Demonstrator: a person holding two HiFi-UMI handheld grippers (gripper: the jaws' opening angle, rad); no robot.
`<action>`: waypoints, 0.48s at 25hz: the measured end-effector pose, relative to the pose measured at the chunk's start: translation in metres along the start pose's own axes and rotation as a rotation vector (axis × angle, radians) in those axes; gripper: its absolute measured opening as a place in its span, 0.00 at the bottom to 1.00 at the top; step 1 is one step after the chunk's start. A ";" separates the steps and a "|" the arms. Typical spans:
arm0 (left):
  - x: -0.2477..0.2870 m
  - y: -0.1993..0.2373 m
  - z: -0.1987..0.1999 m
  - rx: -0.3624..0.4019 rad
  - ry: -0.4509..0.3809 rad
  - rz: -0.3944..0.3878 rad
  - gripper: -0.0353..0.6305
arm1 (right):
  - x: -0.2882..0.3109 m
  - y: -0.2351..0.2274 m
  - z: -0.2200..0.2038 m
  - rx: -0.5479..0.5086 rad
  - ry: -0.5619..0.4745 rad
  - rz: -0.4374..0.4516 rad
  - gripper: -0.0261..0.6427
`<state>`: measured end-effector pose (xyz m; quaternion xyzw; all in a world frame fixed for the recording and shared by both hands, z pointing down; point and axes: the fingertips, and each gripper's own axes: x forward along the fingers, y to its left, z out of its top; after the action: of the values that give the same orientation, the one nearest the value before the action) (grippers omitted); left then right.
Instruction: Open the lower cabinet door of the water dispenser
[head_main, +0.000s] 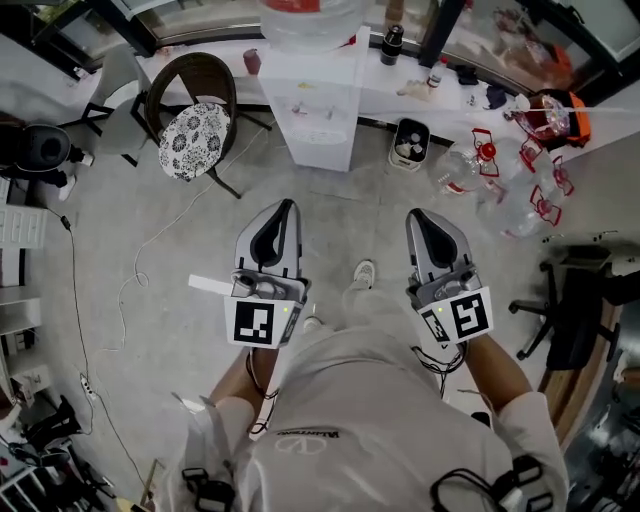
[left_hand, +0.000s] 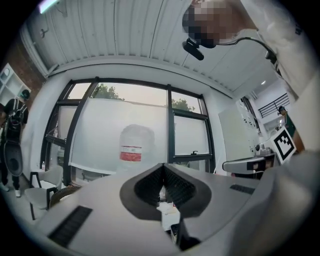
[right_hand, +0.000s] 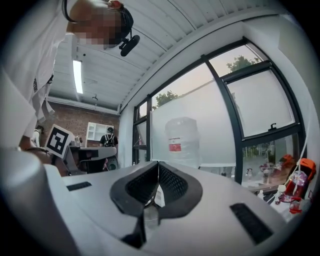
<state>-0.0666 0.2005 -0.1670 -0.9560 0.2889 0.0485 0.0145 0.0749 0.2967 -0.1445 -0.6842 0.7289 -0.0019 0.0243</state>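
Observation:
The white water dispenser (head_main: 320, 110) stands at the far wall with a large bottle (head_main: 310, 20) on top; its lower cabinet door (head_main: 322, 148) faces me and looks closed. Both grippers are held level over the floor, well short of it. My left gripper (head_main: 283, 208) is shut with nothing in it. My right gripper (head_main: 416, 216) is also shut and empty. In the left gripper view the jaws (left_hand: 163, 167) meet below the bottle (left_hand: 136, 145). The right gripper (right_hand: 158, 164) likewise shows its jaws closed, the bottle (right_hand: 182, 140) standing behind them.
A wicker chair with a patterned cushion (head_main: 195, 135) stands left of the dispenser. A small bin (head_main: 410, 142) sits to its right, then several empty water bottles (head_main: 490, 180). A black office chair (head_main: 580, 310) is at the right, and a cable (head_main: 130, 290) trails over the floor at the left.

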 end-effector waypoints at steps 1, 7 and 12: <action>0.012 0.002 -0.005 0.005 0.004 0.009 0.06 | 0.008 -0.010 -0.003 -0.008 0.001 0.012 0.06; 0.069 0.006 -0.045 0.020 0.019 0.040 0.06 | 0.054 -0.069 -0.040 -0.008 0.018 0.052 0.06; 0.101 0.017 -0.099 0.007 0.044 0.049 0.06 | 0.090 -0.098 -0.087 0.014 0.016 0.052 0.06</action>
<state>0.0160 0.1257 -0.0786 -0.9494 0.3129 0.0270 0.0105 0.1639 0.1976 -0.0571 -0.6647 0.7466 -0.0119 0.0232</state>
